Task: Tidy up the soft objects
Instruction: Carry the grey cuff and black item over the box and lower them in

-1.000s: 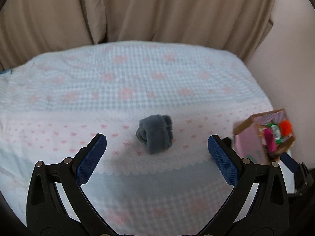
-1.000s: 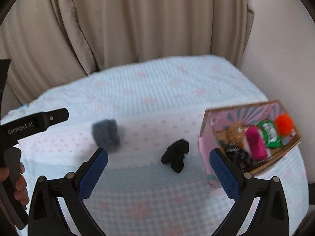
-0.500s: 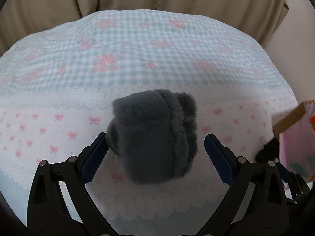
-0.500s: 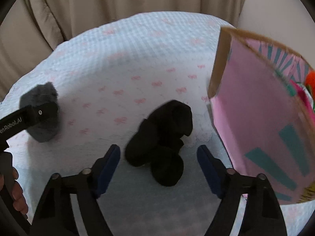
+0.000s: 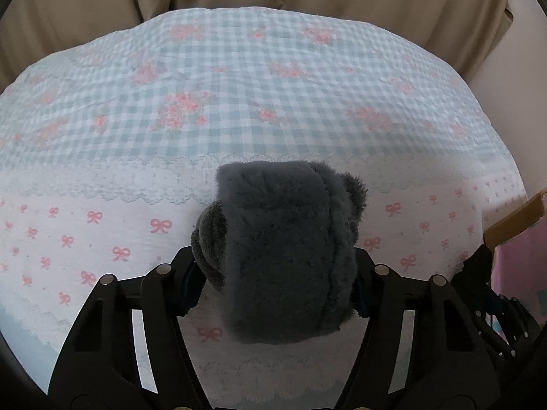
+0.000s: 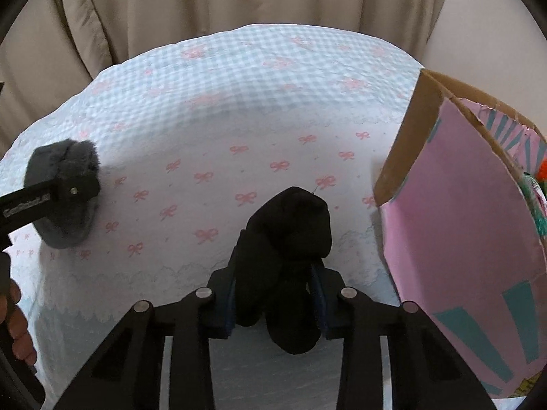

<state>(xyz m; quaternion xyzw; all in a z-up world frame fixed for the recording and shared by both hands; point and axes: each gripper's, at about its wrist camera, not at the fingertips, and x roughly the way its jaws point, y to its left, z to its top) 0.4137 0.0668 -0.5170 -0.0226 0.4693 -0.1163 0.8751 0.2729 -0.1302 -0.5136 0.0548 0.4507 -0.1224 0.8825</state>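
A rolled grey fuzzy sock bundle (image 5: 287,249) lies on the bow-print bedspread (image 5: 102,225). My left gripper (image 5: 273,283) is shut on it, pads pressed into both sides. The bundle also shows at the left of the right wrist view (image 6: 65,198) with the left gripper's finger across it. A black sock bundle (image 6: 290,246) lies in front of the pink box. My right gripper (image 6: 275,300) is shut on it, and its blue pads are mostly hidden by the fabric.
A pink cardboard box (image 6: 461,239) with teal stripes stands at the right on the bed, holding colourful soft items; its corner shows in the left wrist view (image 5: 512,218). Beige curtains (image 6: 239,0) hang behind the bed. A hand (image 6: 17,321) holds the left gripper.
Both grippers came forward and down onto the bundles. Their jaws went from wide open to closed, the left on the grey bundle and the right on the black one.
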